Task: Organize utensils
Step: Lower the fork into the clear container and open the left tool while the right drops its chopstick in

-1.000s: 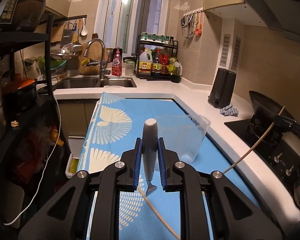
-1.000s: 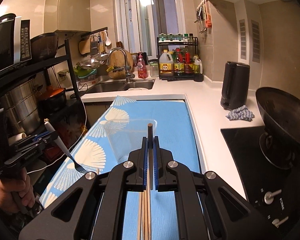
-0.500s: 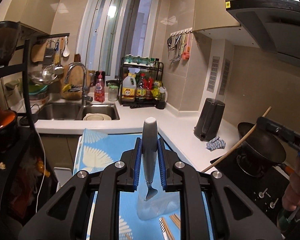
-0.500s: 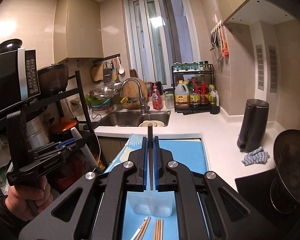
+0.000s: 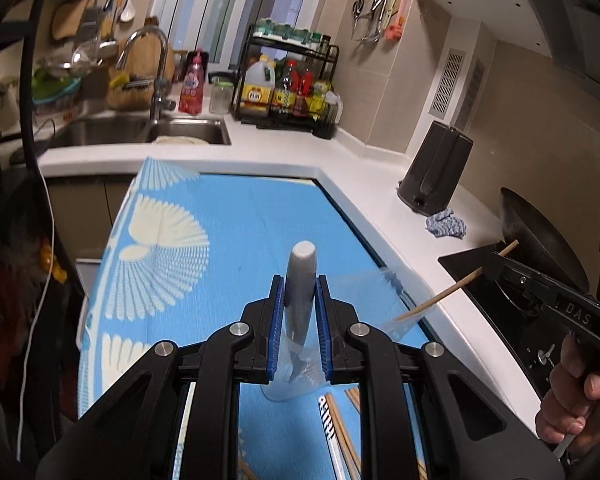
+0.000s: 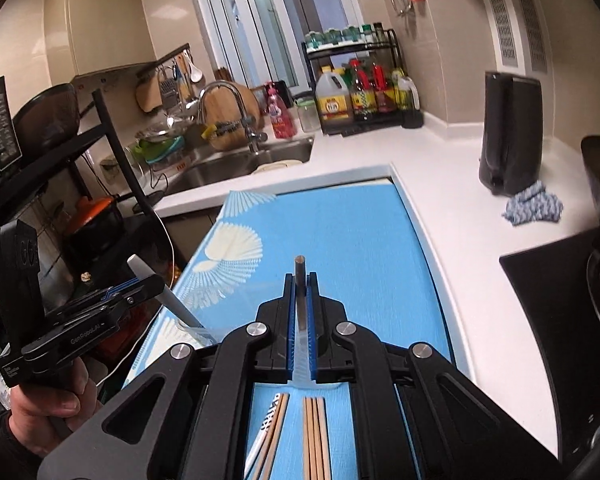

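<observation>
My left gripper (image 5: 298,288) is shut on a grey-handled fork (image 5: 300,280), its tines down inside a clear plastic cup (image 5: 300,376) on the blue mat (image 5: 240,220). My right gripper (image 6: 300,284) is shut on a wooden chopstick (image 6: 300,276); in the left wrist view the chopstick (image 5: 456,288) slants down into the cup's rim. In the right wrist view the left gripper (image 6: 140,292) holds the fork handle (image 6: 168,300) over the cup (image 6: 204,334). Loose chopsticks (image 6: 314,436) lie on the mat below both grippers.
A white counter (image 6: 440,200) runs along the mat's right side, with a black kettle (image 6: 510,132), a blue cloth (image 6: 534,204) and a wok (image 5: 540,240) on the stove. A sink (image 5: 140,128) and a bottle rack (image 5: 288,80) stand at the back. A black shelf (image 6: 60,148) stands left.
Both grippers have come down over the cup. The fork tines and the chopstick tip now reach into the cup.
</observation>
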`<state>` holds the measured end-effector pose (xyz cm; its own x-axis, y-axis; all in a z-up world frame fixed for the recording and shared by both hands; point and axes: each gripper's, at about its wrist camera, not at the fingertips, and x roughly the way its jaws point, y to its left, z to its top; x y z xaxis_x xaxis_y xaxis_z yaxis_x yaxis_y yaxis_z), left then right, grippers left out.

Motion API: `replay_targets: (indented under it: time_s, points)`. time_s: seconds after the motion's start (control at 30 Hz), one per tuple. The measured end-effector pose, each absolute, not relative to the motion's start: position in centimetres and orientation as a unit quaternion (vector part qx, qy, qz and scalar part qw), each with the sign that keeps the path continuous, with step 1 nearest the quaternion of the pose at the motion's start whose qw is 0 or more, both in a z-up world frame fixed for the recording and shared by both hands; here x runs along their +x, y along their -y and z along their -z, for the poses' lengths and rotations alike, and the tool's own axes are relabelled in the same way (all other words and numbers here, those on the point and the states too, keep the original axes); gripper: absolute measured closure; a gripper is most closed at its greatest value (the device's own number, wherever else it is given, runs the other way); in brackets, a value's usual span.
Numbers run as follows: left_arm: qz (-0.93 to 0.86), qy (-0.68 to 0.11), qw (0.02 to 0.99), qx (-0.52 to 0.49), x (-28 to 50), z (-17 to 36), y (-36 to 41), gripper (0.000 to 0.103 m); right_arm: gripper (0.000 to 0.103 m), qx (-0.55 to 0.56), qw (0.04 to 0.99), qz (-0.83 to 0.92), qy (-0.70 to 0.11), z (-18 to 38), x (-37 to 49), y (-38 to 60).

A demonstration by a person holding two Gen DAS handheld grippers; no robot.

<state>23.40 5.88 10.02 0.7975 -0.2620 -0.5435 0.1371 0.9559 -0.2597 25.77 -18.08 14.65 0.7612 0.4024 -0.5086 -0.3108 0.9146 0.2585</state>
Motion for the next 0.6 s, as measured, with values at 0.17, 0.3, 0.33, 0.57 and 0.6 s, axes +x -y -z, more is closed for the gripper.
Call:
replay_targets:
  time_s: [0.17,0.3,0.33,0.57,0.6]
  points:
    - [0.098,-0.305,0.942,-0.101,22.8,-9.2,-5.8,0.069,0.095,0.069,0.926,-0.190,-0.319,-12.6,25.8,17.5]
    - [0.095,-0.307,0.941,-0.103,22.9,-9.3,-5.9,0.066,0.095,0.070,0.922,-0.187,-0.331,-11.8,25.9,17.5]
    - [0.093,-0.307,0.942,-0.101,22.8,-9.3,-5.9,0.066,0.094,0.070,0.922,-0.187,-0.331,-11.8,25.8,17.5]
    - [0.087,-0.295,0.947,-0.097,21.6,-10.0,-5.8,0.066,0.094,0.066,0.926,-0.194,-0.317,-12.3,24.1,18.0]
    - [0.085,-0.291,0.948,-0.094,21.1,-10.1,-5.7,0.065,0.094,0.063,0.930,-0.193,-0.308,-12.5,23.3,18.1]
